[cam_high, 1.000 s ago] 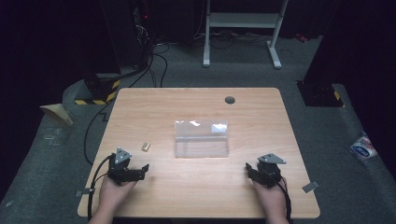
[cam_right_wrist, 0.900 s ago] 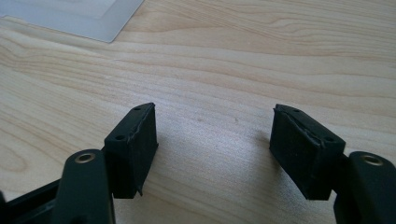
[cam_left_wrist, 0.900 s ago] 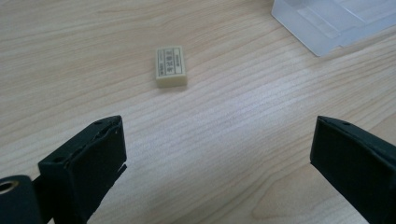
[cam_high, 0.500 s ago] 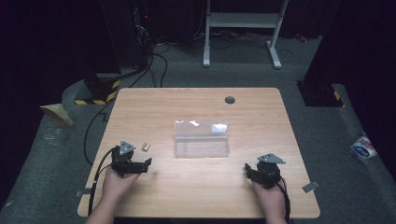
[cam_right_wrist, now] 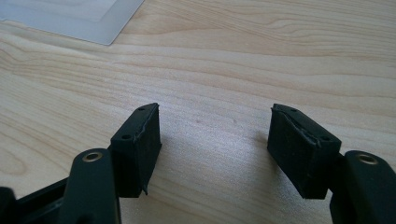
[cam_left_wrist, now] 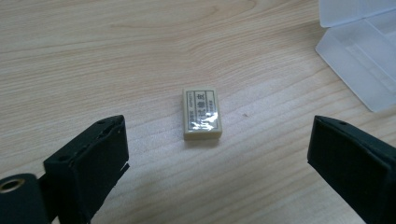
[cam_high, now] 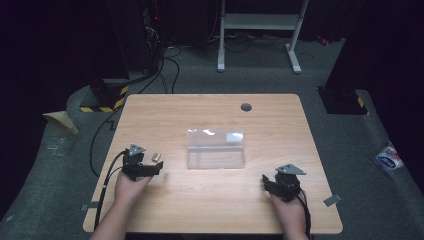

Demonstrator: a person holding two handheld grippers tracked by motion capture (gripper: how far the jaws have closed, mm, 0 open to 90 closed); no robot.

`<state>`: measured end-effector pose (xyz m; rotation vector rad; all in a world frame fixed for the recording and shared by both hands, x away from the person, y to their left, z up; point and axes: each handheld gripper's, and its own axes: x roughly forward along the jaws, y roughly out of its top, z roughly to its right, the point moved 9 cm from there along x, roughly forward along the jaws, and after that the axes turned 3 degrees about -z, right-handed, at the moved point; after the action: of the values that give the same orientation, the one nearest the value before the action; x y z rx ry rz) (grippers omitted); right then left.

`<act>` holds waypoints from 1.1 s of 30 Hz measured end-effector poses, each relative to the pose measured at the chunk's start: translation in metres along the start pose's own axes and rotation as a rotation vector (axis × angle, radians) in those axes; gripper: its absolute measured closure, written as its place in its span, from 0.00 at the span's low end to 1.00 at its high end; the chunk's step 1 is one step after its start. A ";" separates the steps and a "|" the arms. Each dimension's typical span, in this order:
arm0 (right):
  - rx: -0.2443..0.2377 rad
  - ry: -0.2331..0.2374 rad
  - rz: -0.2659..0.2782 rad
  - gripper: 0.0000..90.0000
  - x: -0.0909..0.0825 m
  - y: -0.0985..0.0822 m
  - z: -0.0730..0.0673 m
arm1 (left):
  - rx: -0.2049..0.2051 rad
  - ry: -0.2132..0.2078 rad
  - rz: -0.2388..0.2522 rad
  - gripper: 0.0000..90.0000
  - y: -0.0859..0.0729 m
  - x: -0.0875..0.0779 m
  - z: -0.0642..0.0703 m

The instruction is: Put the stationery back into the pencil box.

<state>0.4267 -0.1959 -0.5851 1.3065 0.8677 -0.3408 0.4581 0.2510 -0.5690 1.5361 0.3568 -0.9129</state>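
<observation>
The left gripper (cam_high: 156,168) has slid forward across the table (cam_high: 210,205) since a second ago and now sits just short of the small eraser (cam_left_wrist: 201,114), jaws wide apart with nothing between them. The right gripper (cam_right_wrist: 215,140) has kept its place, jaws apart over bare wood. Farther off lies the clear plastic case (cam_high: 216,148); the eraser's label is too small to read.

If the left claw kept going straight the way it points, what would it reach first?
Most likely the small wrapped eraser, lying on the table centred ahead of the open left claw. The clear plastic case sits off to one side.
</observation>
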 end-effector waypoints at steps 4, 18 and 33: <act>0.000 0.000 -0.003 0.38 0.000 0.000 0.000 | 0.017 0.019 -0.025 0.08 0.003 0.008 -0.002; -0.004 -0.003 -0.002 0.38 0.000 0.000 0.000 | 0.039 0.021 -0.016 0.39 0.006 0.020 0.002; -0.005 -0.002 -0.006 0.39 0.000 0.000 -0.001 | 0.019 0.047 0.033 0.72 0.001 0.022 0.002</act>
<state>0.4263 -0.1950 -0.5851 1.2988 0.8702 -0.3442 0.4718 0.2432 -0.5840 1.5786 0.3564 -0.8574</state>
